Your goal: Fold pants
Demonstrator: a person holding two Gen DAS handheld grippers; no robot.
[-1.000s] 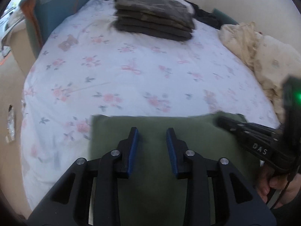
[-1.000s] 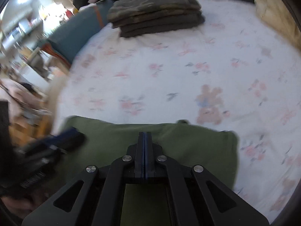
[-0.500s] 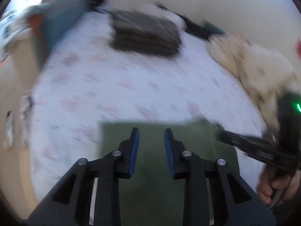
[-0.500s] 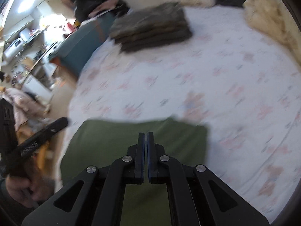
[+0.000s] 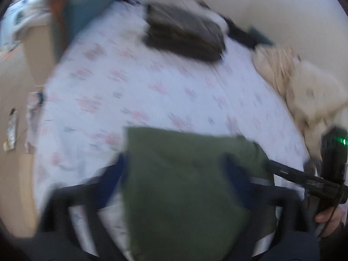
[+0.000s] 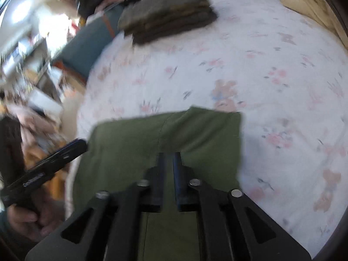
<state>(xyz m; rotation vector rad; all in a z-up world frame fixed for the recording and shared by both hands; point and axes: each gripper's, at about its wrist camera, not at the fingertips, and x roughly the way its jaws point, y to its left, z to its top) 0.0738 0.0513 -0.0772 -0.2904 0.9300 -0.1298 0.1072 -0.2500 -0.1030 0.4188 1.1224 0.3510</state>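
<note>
Between both pairs of jaws lie the pants (image 6: 174, 134), one green piece folded flat into a rectangle at the bed's (image 6: 271, 69) near edge. Left gripper (image 5: 176, 174) jaws are opening wide, right gripper (image 6: 169, 163) jaws opening too, neither pressing the cloth. Farther off sits one stack (image 6: 167, 13) of dark folded garments, and a cream blanket (image 5: 304, 87) lies beside the wall.

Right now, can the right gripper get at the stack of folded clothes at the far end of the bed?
Probably yes: only bare floral sheet lies between the right gripper and the stack of folded clothes, nothing between its opening jaws.
</note>
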